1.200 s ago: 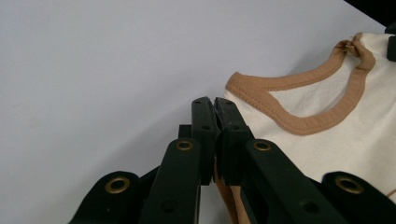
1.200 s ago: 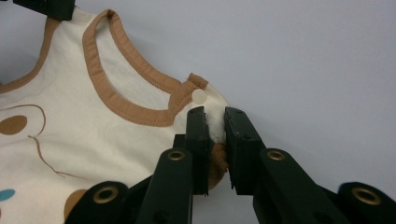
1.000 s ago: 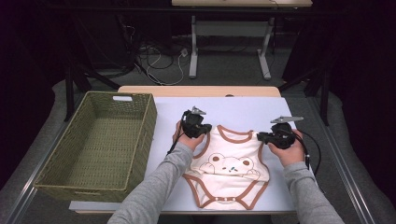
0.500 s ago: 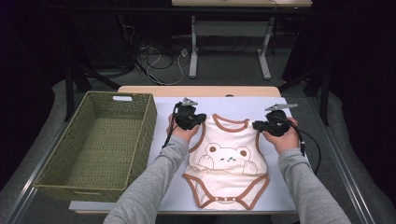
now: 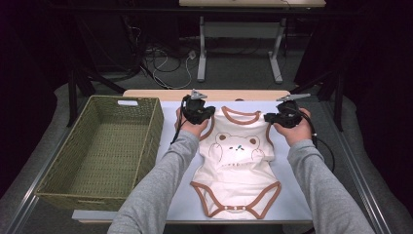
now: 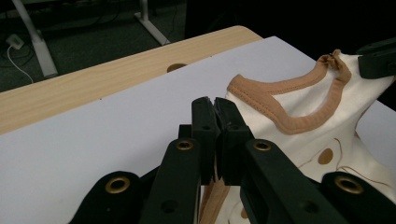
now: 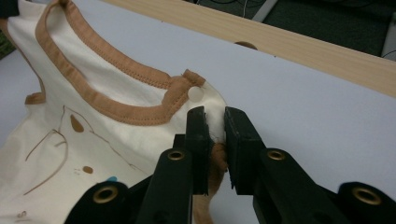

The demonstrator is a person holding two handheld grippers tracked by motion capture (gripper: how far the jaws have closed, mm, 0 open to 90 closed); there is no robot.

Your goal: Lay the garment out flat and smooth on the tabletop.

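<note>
**Two pinches on the bodysuit shoulders**

Two tongs hold the baby bodysuit (image 5: pixel 236 161) between them, one at each shoulder. Our left tongs (image 6: pixel 215 122) are pressed together on the cream cloth just beside the brown neck trim; our right tongs (image 7: pixel 215 128) pinch the opposite shoulder, directly below the white snap (image 7: pixel 195 93). The garment hangs from both grips with its neckline raised, while its leg end trails toward us and lies on the white bench (image 5: pixel 170 195). The woven basket (image 5: pixel 100 146) sits well off to the outside of the left tongs.

We judge the step in hand to be lifting the bodysuit by its shoulders, perhaps to fold it or carry it toward the basket. The next move calls for keeping both pinches firm and the shoulders level, so the cloth neither slips nor twists.

Compared with a second ago, both tongs have risen and moved away from us, and the bear print now hangs creased rather than lying flat.
</note>
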